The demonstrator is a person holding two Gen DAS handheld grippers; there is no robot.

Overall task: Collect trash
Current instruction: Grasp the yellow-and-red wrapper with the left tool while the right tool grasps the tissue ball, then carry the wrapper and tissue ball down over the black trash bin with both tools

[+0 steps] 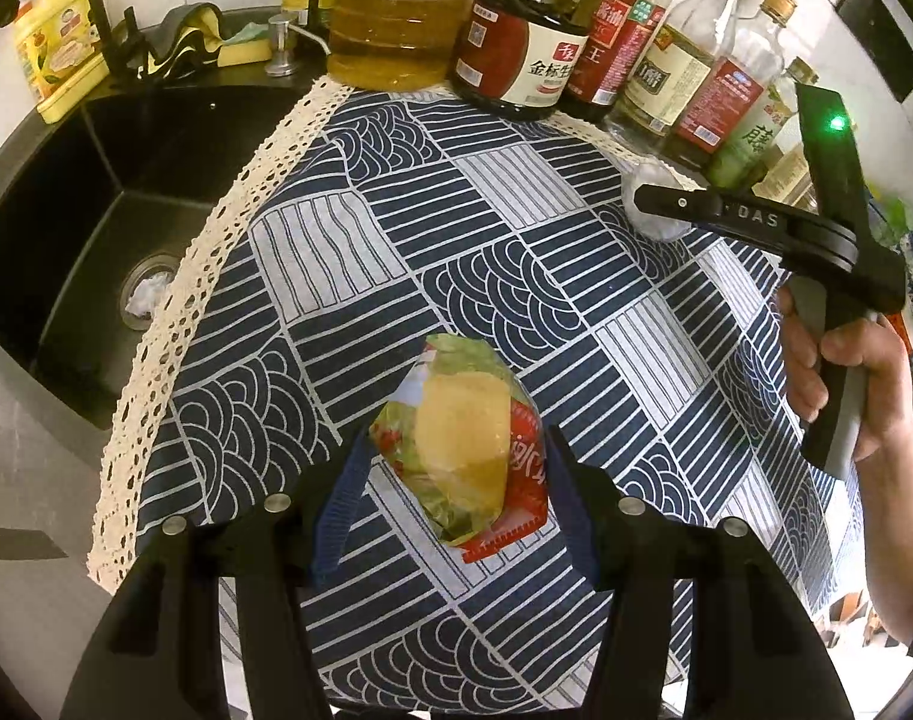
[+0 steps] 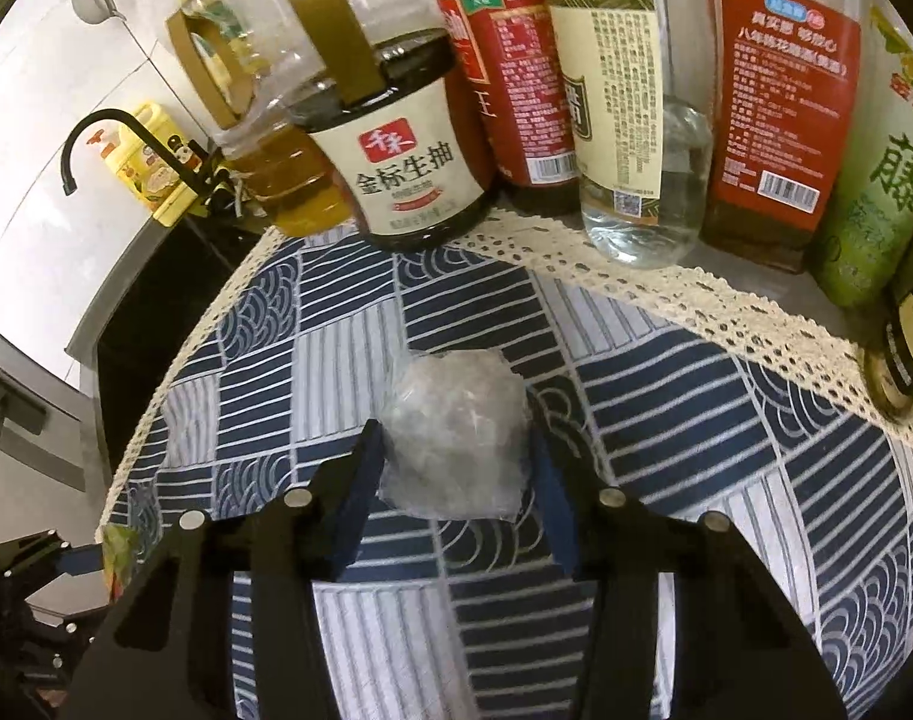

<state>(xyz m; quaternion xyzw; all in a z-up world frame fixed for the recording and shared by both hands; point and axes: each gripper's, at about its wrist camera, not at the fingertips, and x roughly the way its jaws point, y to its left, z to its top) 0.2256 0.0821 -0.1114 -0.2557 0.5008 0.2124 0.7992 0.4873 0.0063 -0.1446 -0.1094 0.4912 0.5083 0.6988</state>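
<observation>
A crumpled green, yellow and red snack wrapper [image 1: 465,441] lies on the blue patterned cloth [image 1: 396,240]. My left gripper [image 1: 456,480] is open, its fingers on either side of the wrapper. A crumpled ball of clear plastic film [image 2: 456,444] lies on the same cloth [image 2: 696,450] near the bottles. My right gripper [image 2: 456,468] is open with its fingers flanking the ball; I cannot tell if they touch it. In the left wrist view the right gripper [image 1: 654,204] reaches over the ball [image 1: 657,222] at the far right.
A row of sauce and oil bottles [image 2: 612,120] stands along the back of the cloth, close behind the plastic ball. A black sink [image 1: 66,228] with a white scrap in its drain [image 1: 147,294] lies left of the cloth. A black faucet [image 2: 126,144] stands behind it.
</observation>
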